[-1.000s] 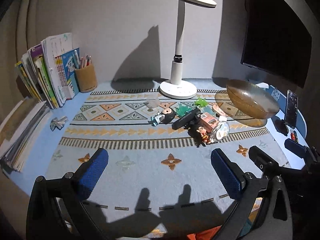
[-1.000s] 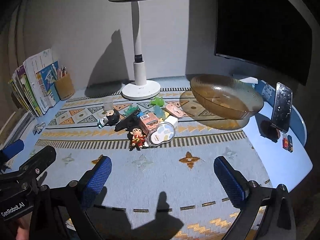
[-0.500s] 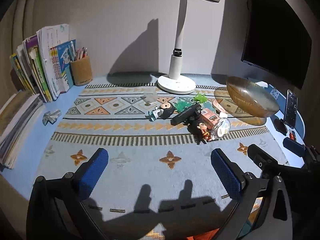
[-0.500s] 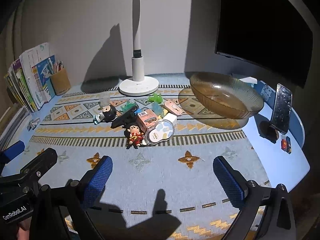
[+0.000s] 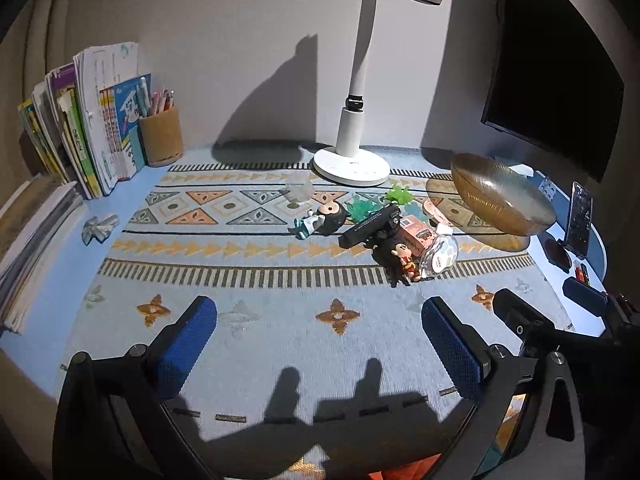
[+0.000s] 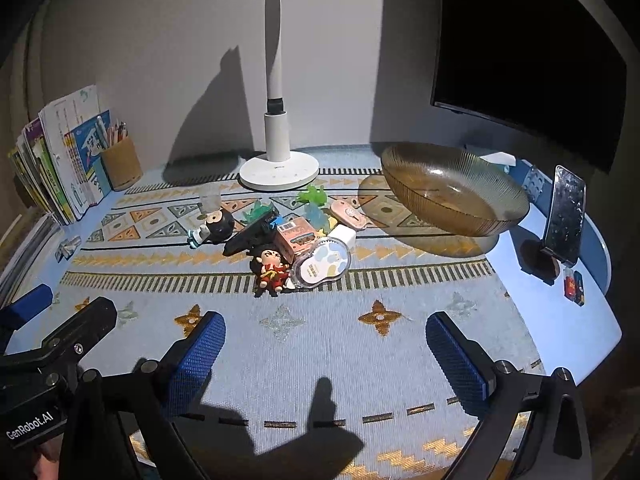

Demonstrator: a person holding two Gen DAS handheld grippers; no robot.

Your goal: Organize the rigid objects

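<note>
A pile of small objects lies mid-mat: a red-dressed figurine (image 6: 272, 266), a white correction-tape dispenser (image 6: 322, 264), a pink box (image 6: 296, 238), a black bar (image 6: 250, 234), a round black figurine (image 6: 220, 222) and green plastic pieces (image 6: 314, 196). The pile also shows in the left wrist view, around the black bar (image 5: 370, 226). An amber glass bowl (image 6: 452, 190) stands empty to the right. My left gripper (image 5: 320, 336) and right gripper (image 6: 326, 350) are both open and empty, above the near mat, short of the pile.
A white desk lamp (image 6: 278, 164) stands behind the pile. Books (image 5: 92, 120) and a pen cup (image 5: 160, 136) are at the far left, a small folded-paper piece (image 5: 98, 228) near them. A phone on a stand (image 6: 564, 212) and a dark monitor (image 6: 528, 40) are on the right.
Both grippers have moved slightly forward and up; the views shifted a little. Nothing on the mat has moved, and both stay open.
</note>
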